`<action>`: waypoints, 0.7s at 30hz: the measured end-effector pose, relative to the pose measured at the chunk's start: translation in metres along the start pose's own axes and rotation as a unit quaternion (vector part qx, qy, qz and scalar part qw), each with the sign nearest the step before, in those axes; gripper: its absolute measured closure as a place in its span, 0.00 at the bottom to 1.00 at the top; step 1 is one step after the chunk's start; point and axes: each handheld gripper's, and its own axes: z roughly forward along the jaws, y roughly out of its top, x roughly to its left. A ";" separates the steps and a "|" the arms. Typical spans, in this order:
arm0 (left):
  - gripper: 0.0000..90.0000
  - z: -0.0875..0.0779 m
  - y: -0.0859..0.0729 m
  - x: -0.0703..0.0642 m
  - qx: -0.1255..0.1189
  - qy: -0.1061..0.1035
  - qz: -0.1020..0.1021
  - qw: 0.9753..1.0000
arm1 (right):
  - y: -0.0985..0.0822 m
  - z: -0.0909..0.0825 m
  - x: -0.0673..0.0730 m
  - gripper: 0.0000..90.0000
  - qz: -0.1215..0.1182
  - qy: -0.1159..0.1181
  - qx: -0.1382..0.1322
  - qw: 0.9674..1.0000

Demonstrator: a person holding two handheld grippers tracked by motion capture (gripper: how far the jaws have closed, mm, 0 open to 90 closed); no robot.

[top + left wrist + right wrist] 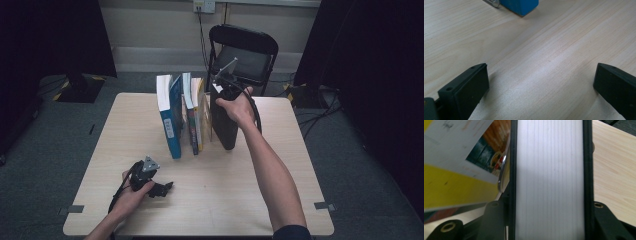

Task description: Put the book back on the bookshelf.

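High view: right gripper [223, 92] fingers clamp black book [224, 125], seemingly upright; left gripper [159, 188] fingers wide.

We see the black book [225, 125] standing upright at the right end of the book row, white page edges [549, 180] facing up.

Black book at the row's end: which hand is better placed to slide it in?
Right. Its tool clamps the black book upright beside the row; the left tool rests open, well short of the books.
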 end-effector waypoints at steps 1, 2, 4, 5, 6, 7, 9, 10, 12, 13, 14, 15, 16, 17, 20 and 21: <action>0.00 0.000 0.000 0.000 0.000 0.000 0.000 1.000 | 0.002 0.002 0.000 0.60 0.005 -0.003 0.000 1.000; 0.00 0.000 0.000 0.000 0.000 0.000 0.000 1.000 | 0.002 0.002 0.000 0.60 0.005 -0.003 0.000 1.000; 0.00 0.000 0.000 0.000 0.000 0.000 0.000 1.000 | 0.005 0.007 -0.003 0.60 0.013 0.000 0.000 1.000; 0.00 0.000 0.000 0.000 0.000 0.000 0.000 1.000 | 0.007 0.008 -0.003 0.60 0.012 0.000 0.001 1.000; 0.00 0.000 0.000 0.000 0.001 0.000 0.002 1.000 | 0.010 0.010 -0.002 0.60 0.010 -0.003 0.003 1.000; 0.00 0.000 0.000 0.000 0.000 0.000 0.000 1.000 | 0.011 0.011 -0.001 0.60 0.009 -0.003 0.003 1.000; 0.00 0.000 0.000 0.000 -0.002 0.000 0.000 1.000 | 0.013 0.013 -0.001 0.60 0.011 -0.003 0.002 1.000; 0.00 0.000 -0.001 0.000 -0.004 0.000 -0.003 1.000 | 0.013 0.014 -0.001 0.60 0.013 -0.001 0.002 1.000; 0.00 -0.001 0.000 0.001 0.001 0.000 0.005 1.000 | 0.015 0.016 0.000 0.60 0.012 -0.002 0.003 1.000; 0.00 -0.001 0.000 0.001 0.000 0.000 0.005 1.000 | 0.016 0.016 0.001 0.60 0.013 -0.003 0.002 1.000; 0.00 -0.001 -0.001 0.001 0.000 0.000 0.004 1.000 | 0.017 0.017 0.001 0.60 0.011 -0.004 0.001 1.000; 0.00 -0.001 -0.001 0.001 0.000 -0.001 0.004 1.000 | 0.017 0.017 0.002 0.60 0.014 -0.004 0.000 1.000; 0.00 -0.001 -0.001 0.001 0.000 0.001 0.006 1.000 | 0.018 0.017 0.002 0.60 0.016 -0.004 -0.003 1.000; 0.00 -0.001 -0.001 0.001 0.000 0.000 0.005 1.000 | 0.018 0.018 0.002 0.60 0.014 -0.004 -0.004 1.000; 0.00 -0.001 -0.001 0.001 0.000 -0.001 0.006 1.000 | 0.020 0.019 0.004 0.60 0.011 -0.008 -0.003 1.000; 0.00 0.000 -0.001 0.000 -0.004 0.000 0.001 1.000 | 0.020 0.019 0.005 0.60 0.011 -0.009 -0.004 1.000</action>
